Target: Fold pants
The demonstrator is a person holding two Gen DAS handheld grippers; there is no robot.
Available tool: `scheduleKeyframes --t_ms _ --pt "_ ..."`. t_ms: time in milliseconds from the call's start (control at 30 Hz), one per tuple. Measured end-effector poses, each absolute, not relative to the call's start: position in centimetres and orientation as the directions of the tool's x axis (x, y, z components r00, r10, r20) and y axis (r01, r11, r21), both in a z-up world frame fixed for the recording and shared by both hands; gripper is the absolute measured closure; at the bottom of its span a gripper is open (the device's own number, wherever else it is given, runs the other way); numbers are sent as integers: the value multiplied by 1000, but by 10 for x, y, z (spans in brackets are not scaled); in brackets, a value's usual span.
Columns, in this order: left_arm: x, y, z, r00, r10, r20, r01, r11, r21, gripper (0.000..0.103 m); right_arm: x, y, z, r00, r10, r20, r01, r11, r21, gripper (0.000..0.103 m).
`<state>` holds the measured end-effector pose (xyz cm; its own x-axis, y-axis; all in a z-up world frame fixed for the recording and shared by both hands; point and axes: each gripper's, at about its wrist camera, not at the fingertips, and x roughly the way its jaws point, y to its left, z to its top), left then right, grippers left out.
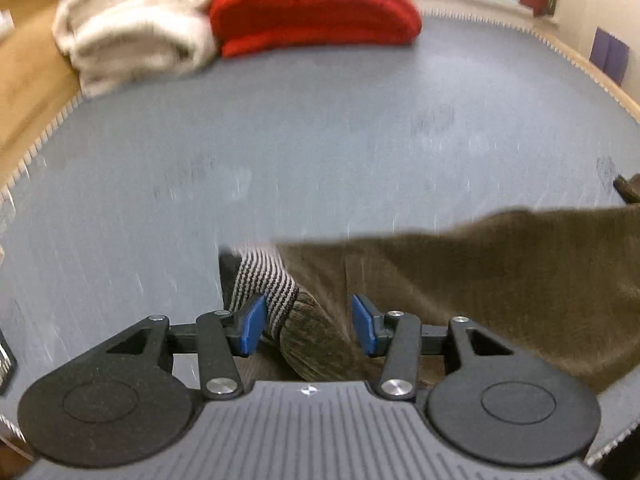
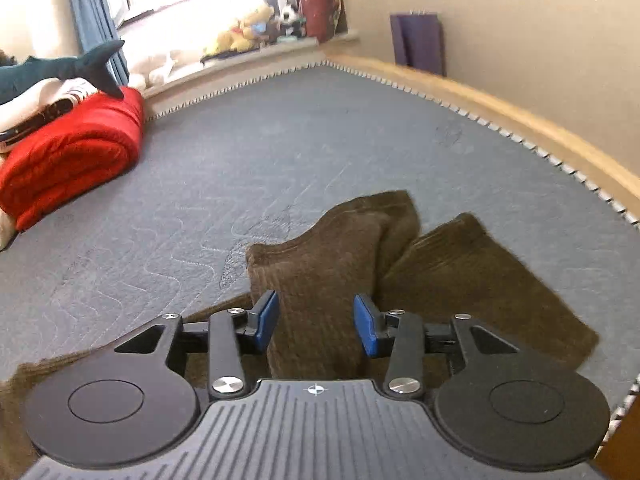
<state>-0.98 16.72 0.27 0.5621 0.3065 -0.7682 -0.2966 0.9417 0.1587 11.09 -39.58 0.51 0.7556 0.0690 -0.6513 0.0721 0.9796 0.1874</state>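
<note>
Brown corduroy pants [image 1: 500, 280] lie on the grey mattress [image 1: 280, 152]. In the left wrist view the waist end shows its striped black-and-white lining [image 1: 264, 280], bunched between the blue pads. My left gripper [image 1: 308, 326] is open around that waist fabric. In the right wrist view the two pant legs [image 2: 340, 264] stretch forward, their hems apart, the right leg [image 2: 480, 280] flat beside the left. My right gripper [image 2: 316, 322] is open, with the left leg's cloth between its pads [image 2: 266, 320].
A folded red blanket [image 1: 312, 8] and a cream blanket [image 1: 136, 28] lie at the mattress's far end. A wooden bed frame [image 2: 520, 112] runs along the right side. A plush shark [image 2: 60, 68] rests on the blankets. Stuffed toys [image 2: 256, 28] sit on the window ledge.
</note>
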Motion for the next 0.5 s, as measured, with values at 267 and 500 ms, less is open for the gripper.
scheduleKeyframes --t_ms 267,500 --pt "-6 154 24 660 421 -622 -358 904 232 51 179 -340 -30 688 35 -725 -38 999 12 55" --pt "14 146 8 623 325 -712 -272 943 192 50 202 -304 -66 644 -64 -762 -182 955 -234 70"
